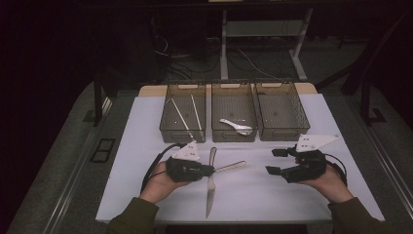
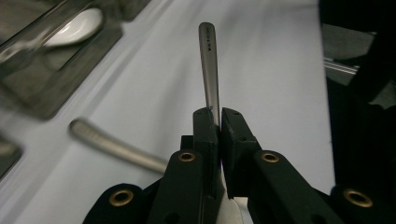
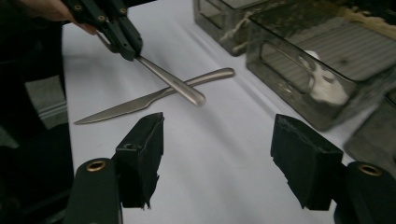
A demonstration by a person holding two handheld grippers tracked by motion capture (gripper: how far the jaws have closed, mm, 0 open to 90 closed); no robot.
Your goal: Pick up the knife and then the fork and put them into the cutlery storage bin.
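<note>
White table (image 1: 146, 146); left tool (image 2: 219, 122) pinches utensil (image 2: 208, 65) (handle).

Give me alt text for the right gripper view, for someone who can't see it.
The left gripper holds a metal utensil handle lifted over a table knife lying on the white table. The right gripper stands open and empty in front, and clear bins sit at upper right, one holding a white spoon.

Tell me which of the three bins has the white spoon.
The middle bin: the white spoon lies near its front. The left bin holds chopsticks; the right bin looks empty.
</note>
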